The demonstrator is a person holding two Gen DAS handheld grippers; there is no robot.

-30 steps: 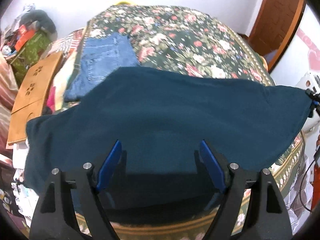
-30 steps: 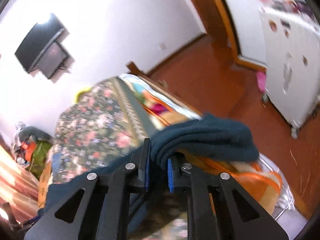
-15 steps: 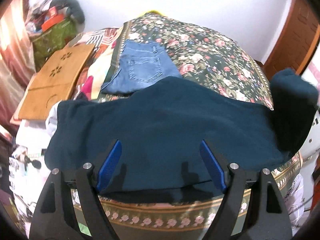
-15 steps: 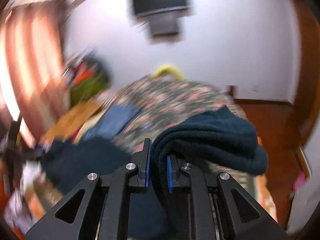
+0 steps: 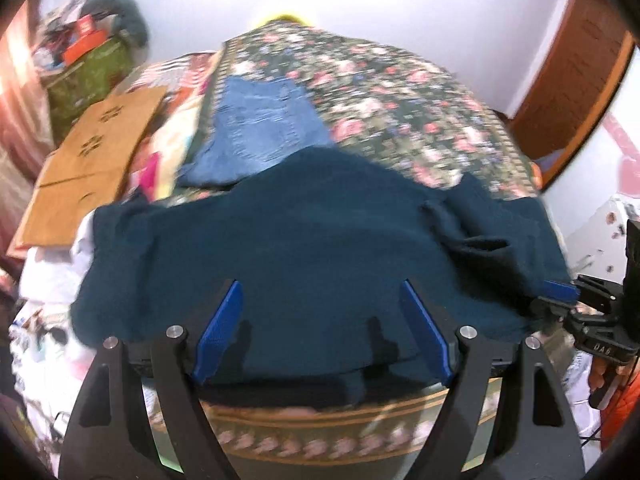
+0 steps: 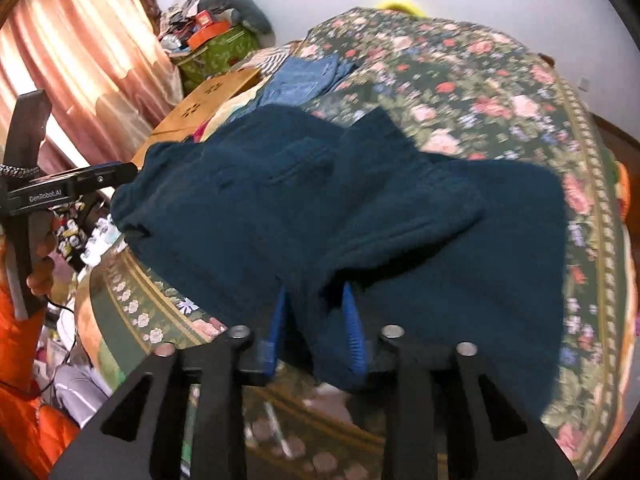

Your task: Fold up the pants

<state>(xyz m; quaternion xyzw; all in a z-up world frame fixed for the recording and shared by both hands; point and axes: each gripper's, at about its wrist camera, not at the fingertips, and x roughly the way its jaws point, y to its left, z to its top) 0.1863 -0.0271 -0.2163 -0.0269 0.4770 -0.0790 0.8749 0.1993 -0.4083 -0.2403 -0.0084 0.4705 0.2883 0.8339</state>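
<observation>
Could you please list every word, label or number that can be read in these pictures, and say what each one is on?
"GenRobot.AI": white lettering on the side of the left gripper, in the right wrist view.
"DA6": on the black body of the right gripper, in the left wrist view; small, so the reading is unsure.
Print on the orange box in the corner: too blurred to read.

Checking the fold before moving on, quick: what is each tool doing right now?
Left tool: open, holding nothing, above the dark blue pants.
Right tool: jaws just been opening, pants fabric between them, not clamped.
</observation>
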